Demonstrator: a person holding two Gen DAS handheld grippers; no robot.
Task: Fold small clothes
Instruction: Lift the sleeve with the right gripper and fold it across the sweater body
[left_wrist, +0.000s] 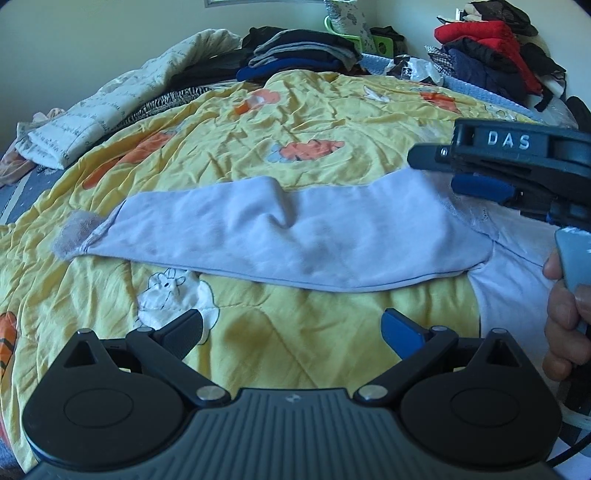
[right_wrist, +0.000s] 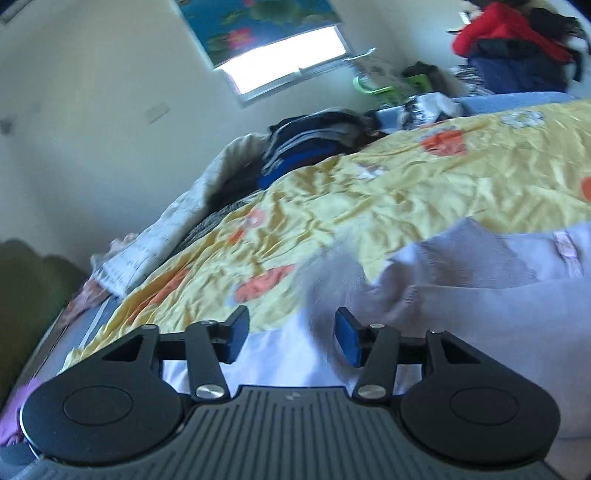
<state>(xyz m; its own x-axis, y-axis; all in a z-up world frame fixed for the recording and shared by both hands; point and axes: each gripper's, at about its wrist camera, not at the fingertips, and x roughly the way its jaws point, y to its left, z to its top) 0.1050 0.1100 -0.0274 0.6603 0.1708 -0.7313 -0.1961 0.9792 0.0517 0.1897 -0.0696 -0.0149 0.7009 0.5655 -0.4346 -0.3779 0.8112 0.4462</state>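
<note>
My left gripper (left_wrist: 291, 332) has its two fingers spread wide apart, hovering above a crumpled yellow satin quilt with orange and white cartoon patches (left_wrist: 325, 110). Nothing sits between the fingers. Just beyond their tips, a pale lavender soft cotton garment (left_wrist: 295, 236) lies stretched flat across the quilt. Its long sleeve runs from a greyish fuzzy cuff (left_wrist: 75, 236) on the left side of the quilt to the garment's body at the right. A small raised wrinkle sits near the sleeve's middle.

My right gripper (right_wrist: 291, 338) also has its fingers apart, though less widely. In its own view, the lavender garment lies directly under and between those fingers, bunched in soft folds toward the right. I cannot tell whether the fingers touch the cloth. Seen from the left wrist view, this gripper hangs over the garment's body at the quilt's right side, and my right hand (left_wrist: 565, 325) wraps its handle.

The right wrist view is blurred, so fabric edges there are hard to make out. The garment's body is cut off at the right edge of both views. Beyond the quilt's far edge, a stack of folded dark clothes (left_wrist: 299, 55) rests near the wall.
</note>
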